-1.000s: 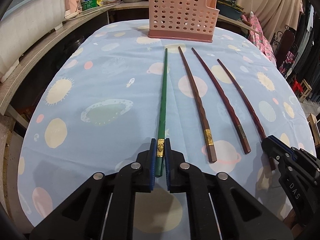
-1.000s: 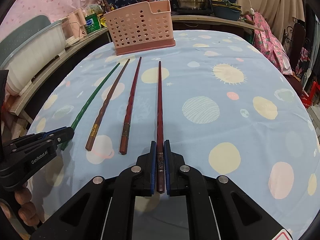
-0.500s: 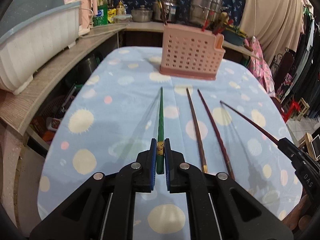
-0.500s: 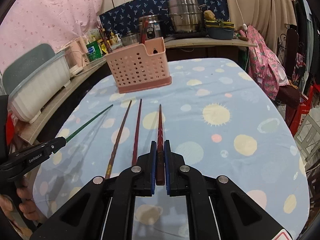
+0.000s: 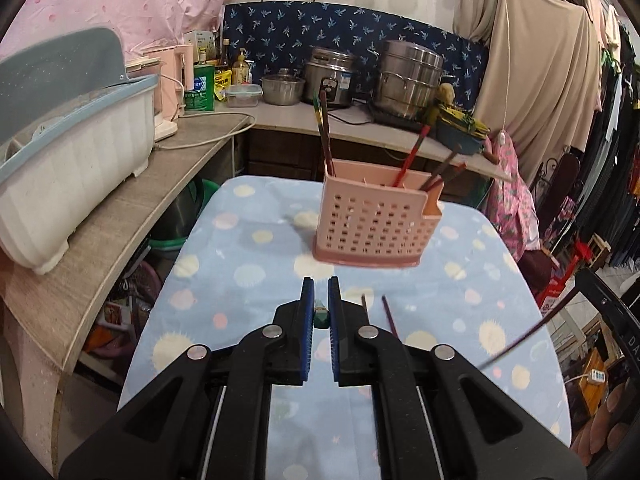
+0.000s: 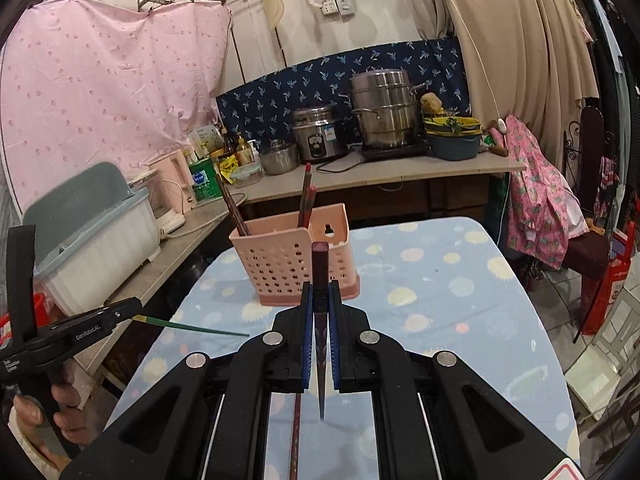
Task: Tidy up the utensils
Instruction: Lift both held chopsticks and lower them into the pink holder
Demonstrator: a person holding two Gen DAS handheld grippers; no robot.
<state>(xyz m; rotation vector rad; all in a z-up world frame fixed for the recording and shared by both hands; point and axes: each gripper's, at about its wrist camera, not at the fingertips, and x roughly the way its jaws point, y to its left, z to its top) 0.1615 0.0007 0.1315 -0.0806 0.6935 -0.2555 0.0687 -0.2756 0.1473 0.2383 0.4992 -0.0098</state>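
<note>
My left gripper (image 5: 321, 292) is shut on the green chopstick (image 5: 320, 317), seen end-on; from the right wrist view the green chopstick (image 6: 196, 327) sticks out of the left gripper (image 6: 134, 306) above the table. My right gripper (image 6: 320, 294) is shut on a dark red chopstick (image 6: 320, 276), thick end up, tip hanging down. It shows as a thin line (image 5: 524, 340) in the left view. The pink perforated utensil basket (image 5: 376, 226) stands on the table's far end with several chopsticks in it. Two brown chopsticks (image 5: 390, 318) lie on the cloth.
The table has a light blue planet-print cloth (image 5: 248, 248). A white dish rack (image 5: 68, 160) sits on the wooden counter at left. Pots and a rice cooker (image 6: 320, 136) stand on the back counter. Chairs and clothes are on the right.
Both grippers have lifted their chopsticks off the table and raised them high. The held chopsticks have swung from lying flat toward pointing down. The basket now appears lower and closer.
</note>
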